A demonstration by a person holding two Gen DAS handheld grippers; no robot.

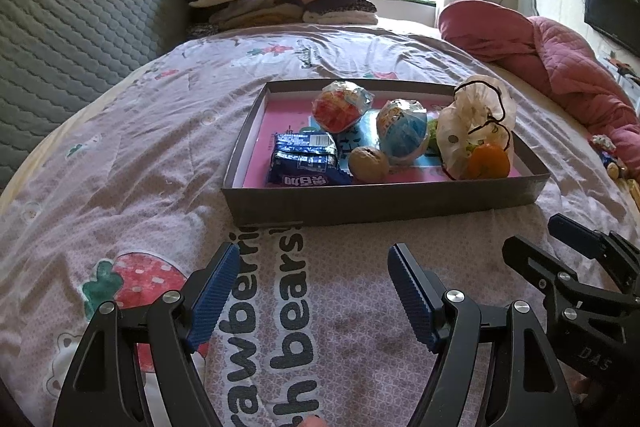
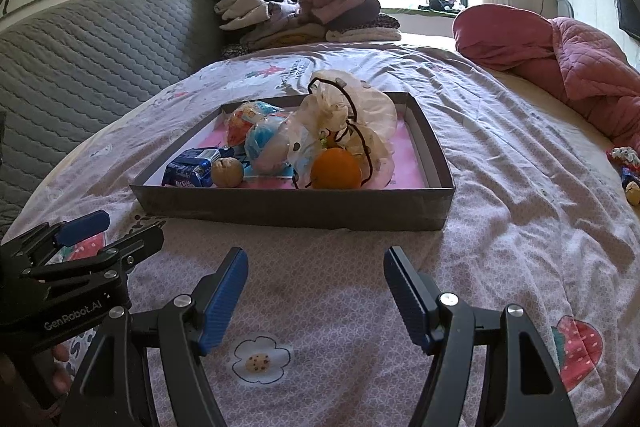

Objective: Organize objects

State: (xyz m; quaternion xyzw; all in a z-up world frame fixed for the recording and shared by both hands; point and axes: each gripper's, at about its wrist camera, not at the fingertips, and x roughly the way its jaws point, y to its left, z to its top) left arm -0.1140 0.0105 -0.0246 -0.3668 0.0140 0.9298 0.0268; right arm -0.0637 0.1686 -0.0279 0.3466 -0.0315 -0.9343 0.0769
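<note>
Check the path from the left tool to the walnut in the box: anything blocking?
Only the box's near wall lies between the open left tool and the walnut, so it must go over that. The blue snack pack sits close on the walnut's left.
</note>
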